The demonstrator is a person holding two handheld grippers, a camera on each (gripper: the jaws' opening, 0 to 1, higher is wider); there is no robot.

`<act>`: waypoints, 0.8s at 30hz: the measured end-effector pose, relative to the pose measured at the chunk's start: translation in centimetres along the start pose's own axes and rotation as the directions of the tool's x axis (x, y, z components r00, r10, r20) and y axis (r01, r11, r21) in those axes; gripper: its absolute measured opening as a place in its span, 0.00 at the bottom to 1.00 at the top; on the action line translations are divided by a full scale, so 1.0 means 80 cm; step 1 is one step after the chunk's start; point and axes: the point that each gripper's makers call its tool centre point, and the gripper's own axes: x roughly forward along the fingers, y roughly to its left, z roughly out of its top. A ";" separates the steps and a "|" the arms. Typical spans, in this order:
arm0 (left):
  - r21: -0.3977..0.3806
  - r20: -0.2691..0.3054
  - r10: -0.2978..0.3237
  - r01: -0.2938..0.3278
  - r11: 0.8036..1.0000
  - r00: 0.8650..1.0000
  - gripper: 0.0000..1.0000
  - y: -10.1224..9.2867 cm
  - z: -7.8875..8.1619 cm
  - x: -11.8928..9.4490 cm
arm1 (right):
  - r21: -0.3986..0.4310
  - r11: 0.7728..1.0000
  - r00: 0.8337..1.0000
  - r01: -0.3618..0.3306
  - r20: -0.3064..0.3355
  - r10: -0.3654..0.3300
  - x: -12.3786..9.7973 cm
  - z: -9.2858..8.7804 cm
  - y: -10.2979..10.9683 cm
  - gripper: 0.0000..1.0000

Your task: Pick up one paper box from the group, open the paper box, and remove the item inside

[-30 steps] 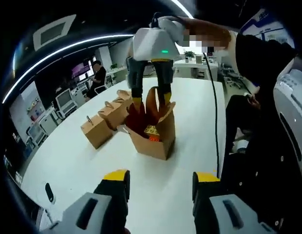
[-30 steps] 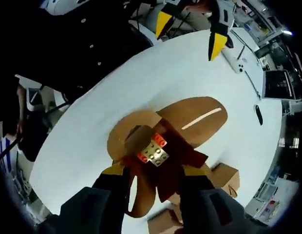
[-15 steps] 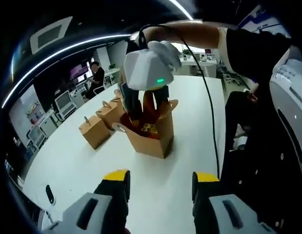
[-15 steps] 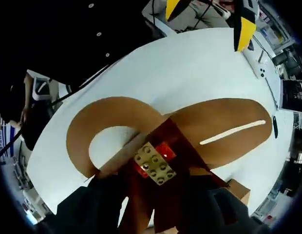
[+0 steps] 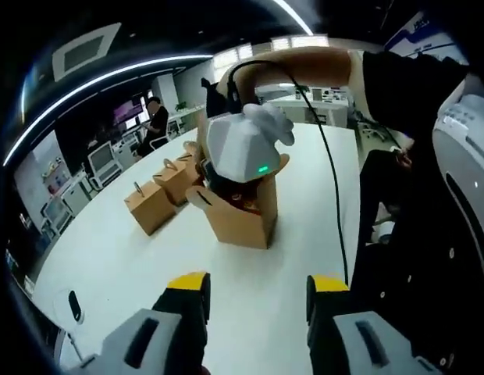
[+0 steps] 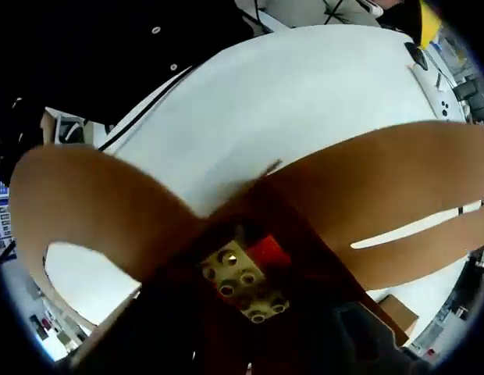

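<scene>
An open brown paper box (image 5: 243, 223) stands on the white table (image 5: 109, 266), its handle flaps spread. My right gripper (image 5: 240, 187), with its white body, reaches down into the box from above, fingertips hidden inside. In the right gripper view a beige and red toy block (image 6: 243, 283) lies at the bottom of the box between the brown flaps (image 6: 109, 203). My right gripper (image 6: 258, 336) straddles the block with dark jaws apart, not touching it that I can see. My left gripper (image 5: 258, 285) hangs open and empty near the table's front, away from the box.
Two closed paper boxes (image 5: 148, 207) (image 5: 176, 176) sit left of the open one. A black cable (image 5: 336, 195) runs from the right gripper past a person's dark clothing on the right. A small dark object (image 5: 70, 306) lies near the table edge.
My right gripper has gone deeper into the open box, so the block and flaps loom larger in its view. The left gripper has stayed still and open.
</scene>
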 end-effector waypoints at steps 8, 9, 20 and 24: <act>-0.007 0.011 -0.001 0.001 1.000 1.000 0.49 -0.001 0.000 -0.001 | 0.025 0.999 1.000 0.026 0.007 -0.026 -0.004 0.006 -0.004 0.43; -0.007 0.011 -0.002 0.002 1.000 1.000 0.49 -0.001 0.000 0.000 | 0.027 0.999 0.999 0.034 0.010 -0.034 -0.006 0.007 -0.006 0.43; 0.001 0.023 -0.005 0.005 1.000 1.000 0.49 -0.004 0.002 -0.004 | 0.083 0.995 0.998 0.053 0.014 -0.055 -0.028 0.011 -0.003 0.35; 0.010 0.028 -0.010 0.010 1.000 1.000 0.49 -0.008 0.004 -0.006 | 0.098 0.993 0.998 0.059 0.007 -0.060 -0.034 0.011 -0.001 0.35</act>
